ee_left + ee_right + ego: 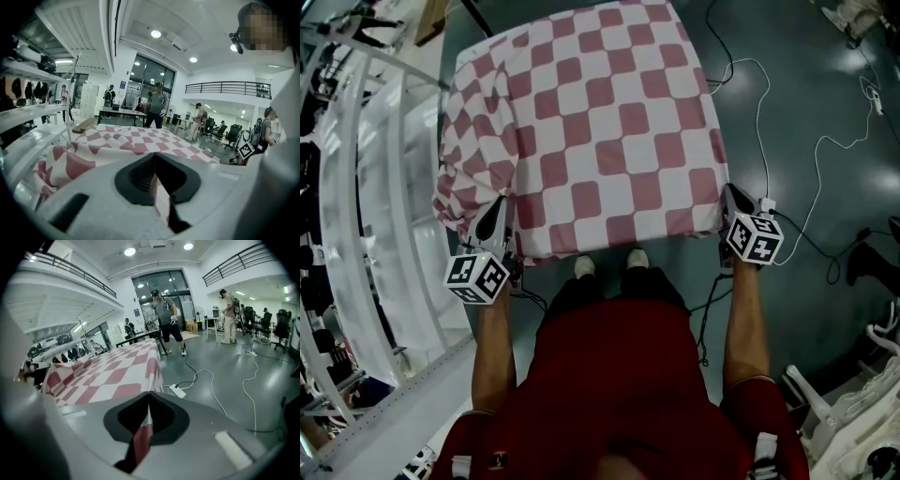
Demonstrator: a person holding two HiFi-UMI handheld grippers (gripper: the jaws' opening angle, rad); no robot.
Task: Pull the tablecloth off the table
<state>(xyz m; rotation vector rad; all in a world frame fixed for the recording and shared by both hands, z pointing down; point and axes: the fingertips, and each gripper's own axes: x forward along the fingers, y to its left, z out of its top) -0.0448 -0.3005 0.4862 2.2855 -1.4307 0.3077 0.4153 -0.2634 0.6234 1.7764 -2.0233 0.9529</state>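
A red-and-white checked tablecloth (pixel 600 131) covers the table in front of me in the head view. My left gripper (pixel 492 223) is at the cloth's near left corner, where the fabric is bunched and hangs down. It is shut on the tablecloth (pixel 131 140), and a fold of it runs between the left gripper's (pixel 154 180) closed jaws. My right gripper (pixel 734 203) is at the near right corner. The right gripper (pixel 149 414) is shut on the hanging edge of the tablecloth (pixel 117 373), with a red strip pinched in its jaws.
A white shelving rack (pixel 375 187) stands close along the left side of the table. Cables (pixel 764 112) and a power strip (pixel 178 390) lie on the grey floor to the right. White equipment (pixel 853 412) stands at the lower right. Several people stand far behind the table.
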